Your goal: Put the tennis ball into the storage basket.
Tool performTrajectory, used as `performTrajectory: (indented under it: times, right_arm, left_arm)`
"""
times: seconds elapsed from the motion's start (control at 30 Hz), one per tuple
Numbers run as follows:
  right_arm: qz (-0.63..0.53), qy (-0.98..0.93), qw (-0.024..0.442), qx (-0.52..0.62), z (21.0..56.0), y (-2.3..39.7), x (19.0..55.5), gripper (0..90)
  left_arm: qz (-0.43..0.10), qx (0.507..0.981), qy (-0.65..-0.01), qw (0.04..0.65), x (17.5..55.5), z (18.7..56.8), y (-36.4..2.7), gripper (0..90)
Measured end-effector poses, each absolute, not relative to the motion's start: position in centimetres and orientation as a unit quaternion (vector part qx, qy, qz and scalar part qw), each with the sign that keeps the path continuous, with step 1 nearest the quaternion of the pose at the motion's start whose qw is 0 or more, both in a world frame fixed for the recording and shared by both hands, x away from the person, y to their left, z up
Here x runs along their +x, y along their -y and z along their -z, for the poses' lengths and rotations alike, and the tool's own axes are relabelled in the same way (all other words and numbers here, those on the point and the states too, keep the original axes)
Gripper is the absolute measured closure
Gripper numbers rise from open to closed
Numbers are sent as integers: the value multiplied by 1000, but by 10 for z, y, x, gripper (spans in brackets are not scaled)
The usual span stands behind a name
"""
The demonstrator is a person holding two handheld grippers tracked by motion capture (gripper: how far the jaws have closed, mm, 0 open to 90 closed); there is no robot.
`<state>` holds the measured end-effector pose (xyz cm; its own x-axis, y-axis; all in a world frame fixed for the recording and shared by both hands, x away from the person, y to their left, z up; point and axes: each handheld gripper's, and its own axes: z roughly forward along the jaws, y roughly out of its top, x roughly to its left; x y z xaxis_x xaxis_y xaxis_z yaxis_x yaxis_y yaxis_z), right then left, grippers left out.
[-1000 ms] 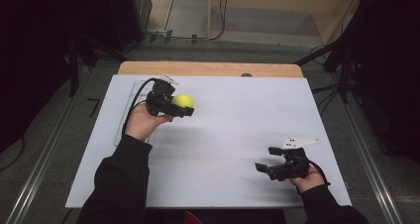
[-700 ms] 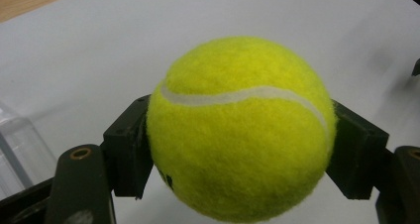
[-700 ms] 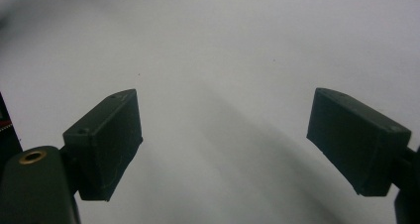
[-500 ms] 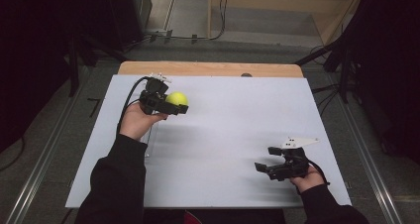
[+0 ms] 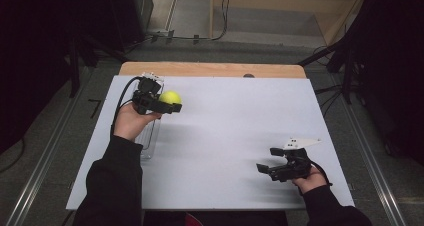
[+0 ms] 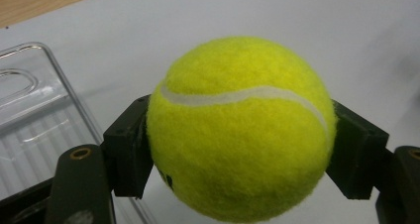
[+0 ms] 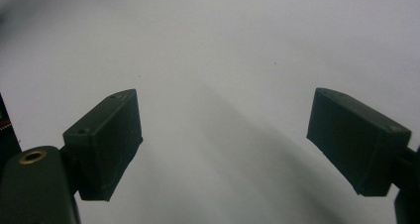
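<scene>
A yellow tennis ball (image 5: 171, 97) (image 6: 241, 130) is clamped between the jaws of my left gripper (image 5: 169, 104) (image 6: 237, 154), held above the white board at the far left. Both black pads press on the ball's sides. A clear plastic tray (image 5: 149, 138) (image 6: 34, 110) lies on the board just beneath and beside that hand. My right gripper (image 5: 266, 169) (image 7: 225, 144) rests low at the near right of the board, jaws wide apart with nothing but the bare white surface between them.
The white board (image 5: 235, 131) covers a wooden table whose far edge (image 5: 210, 69) shows as a tan strip. Dark stands and cables surround the table, and metal rails run along both sides on the floor.
My left hand has carried the ball leftward and slightly farther away, over the clear tray's far end. The right gripper has stayed put.
</scene>
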<state>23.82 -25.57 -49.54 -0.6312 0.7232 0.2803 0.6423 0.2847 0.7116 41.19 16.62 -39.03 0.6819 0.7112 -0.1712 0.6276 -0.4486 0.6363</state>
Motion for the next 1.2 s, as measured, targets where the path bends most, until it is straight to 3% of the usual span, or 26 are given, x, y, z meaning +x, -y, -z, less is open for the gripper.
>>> performTrajectory:
  times: [1.2]
  right_arm:
    - [-420, -803, 48, 421, 495, 253, 241, 119]
  left_arm:
    - [-95, 815, -452, 350, 412, 380, -217, 259]
